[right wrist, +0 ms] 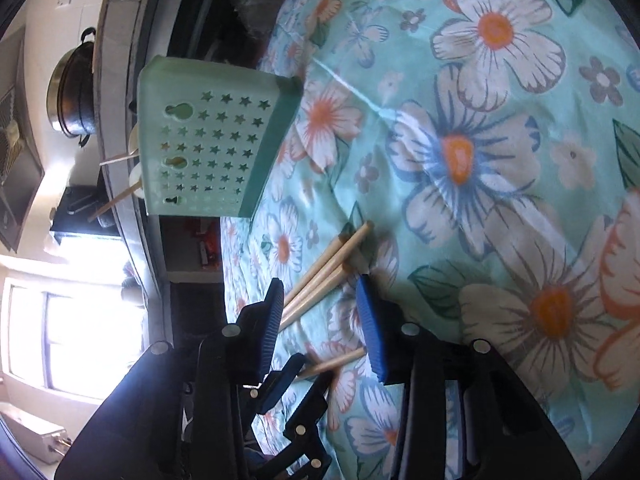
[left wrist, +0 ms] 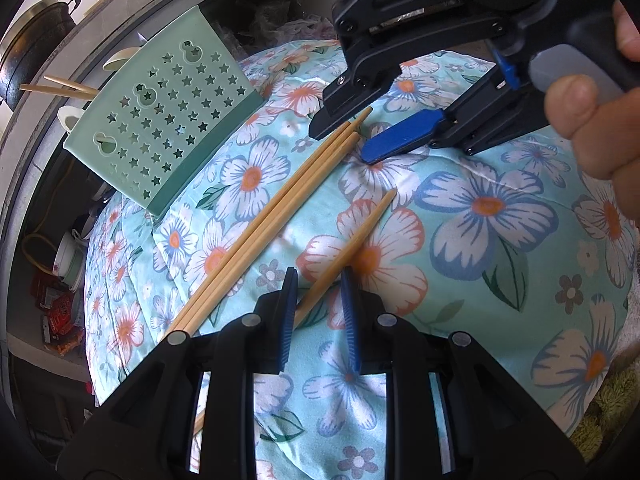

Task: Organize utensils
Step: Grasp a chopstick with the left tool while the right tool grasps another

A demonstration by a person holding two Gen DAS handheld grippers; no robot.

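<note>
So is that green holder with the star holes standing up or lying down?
Lying down. The green holder rests on its side on the flowered cloth, star-pierced face up, with chopstick ends poking out of its mouth.

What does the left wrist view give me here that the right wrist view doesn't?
Only the left wrist view shows the right gripper from outside, jaws open around the tips of the three bundled chopsticks, plus the hand holding it, and the full length of the lone chopstick lying between the open left gripper fingers.

Only the right wrist view shows the bright window.

Both share the green star-holed utensil holder, with chopsticks sticking out of its far end, the bundle, the floral cloth and the dark pot.
</note>
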